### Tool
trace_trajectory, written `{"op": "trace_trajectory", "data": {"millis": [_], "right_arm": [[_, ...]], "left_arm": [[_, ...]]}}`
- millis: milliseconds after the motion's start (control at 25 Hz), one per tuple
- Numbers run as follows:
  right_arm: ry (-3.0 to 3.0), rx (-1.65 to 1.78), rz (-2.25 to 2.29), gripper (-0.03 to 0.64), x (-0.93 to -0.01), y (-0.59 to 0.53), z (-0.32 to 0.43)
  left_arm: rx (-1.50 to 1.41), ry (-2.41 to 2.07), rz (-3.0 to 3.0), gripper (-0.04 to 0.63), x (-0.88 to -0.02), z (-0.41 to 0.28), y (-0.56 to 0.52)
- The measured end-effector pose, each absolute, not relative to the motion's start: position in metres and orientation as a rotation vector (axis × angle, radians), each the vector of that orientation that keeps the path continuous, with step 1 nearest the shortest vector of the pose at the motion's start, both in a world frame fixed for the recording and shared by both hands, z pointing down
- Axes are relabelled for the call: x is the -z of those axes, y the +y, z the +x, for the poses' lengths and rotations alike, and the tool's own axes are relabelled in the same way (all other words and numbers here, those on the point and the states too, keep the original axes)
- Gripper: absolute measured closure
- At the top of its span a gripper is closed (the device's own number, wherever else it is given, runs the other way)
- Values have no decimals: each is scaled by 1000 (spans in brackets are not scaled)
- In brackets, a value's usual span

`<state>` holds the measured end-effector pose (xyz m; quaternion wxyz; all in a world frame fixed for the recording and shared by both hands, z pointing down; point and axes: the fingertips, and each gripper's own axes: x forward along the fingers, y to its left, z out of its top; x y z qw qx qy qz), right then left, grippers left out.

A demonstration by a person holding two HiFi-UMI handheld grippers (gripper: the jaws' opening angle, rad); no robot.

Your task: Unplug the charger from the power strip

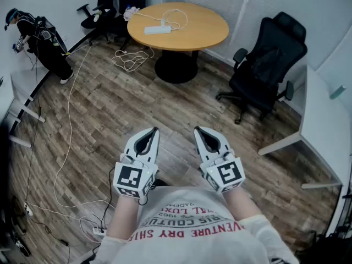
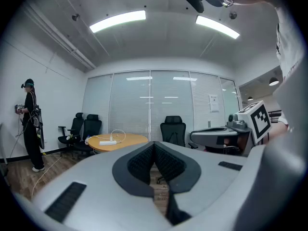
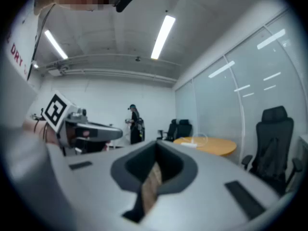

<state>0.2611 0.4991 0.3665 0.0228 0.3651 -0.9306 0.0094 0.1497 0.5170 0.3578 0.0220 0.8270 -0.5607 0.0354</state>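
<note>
1. Far across the room, on a round wooden table (image 1: pixel 212 34), lies the white power strip (image 1: pixel 158 29). The charger's white cable (image 1: pixel 177 15) loops beside it, seemingly plugged in, though it is too small to be sure.
2. Near the person's chest, the left gripper (image 1: pixel 148 134) and right gripper (image 1: pixel 204 134) both have their jaws pressed together, holding nothing. They are well apart from the strip, so every step remains.
3. Writing: the shirt (image 1: pixel 192 224) print, upside down, partly reads "VENTURE DRY". A wall notice (image 2: pixel 212 103) is too small to read.

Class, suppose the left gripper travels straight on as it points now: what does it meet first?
The way looks free: the left gripper points level, passing between the round table and black chair toward the glass wall, probably; depth is unclear.
</note>
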Motion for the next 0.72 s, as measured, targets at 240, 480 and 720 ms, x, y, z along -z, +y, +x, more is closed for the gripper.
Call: {"op": "trace_trajectory", "data": {"millis": [240,480,720], "right_arm": [[-2893,-41,1122,589,-366,497,267],[-2893,-66,1142,589,-369,487,274],[-2880,-115,1182,589,-374,477,284]], "left_arm": [[-117,-1739,2564,563,-355,157,512],[-133,-1733,2562,563,-358,162,503],[-154,-1728,2542,563,-364,167,497]]}}
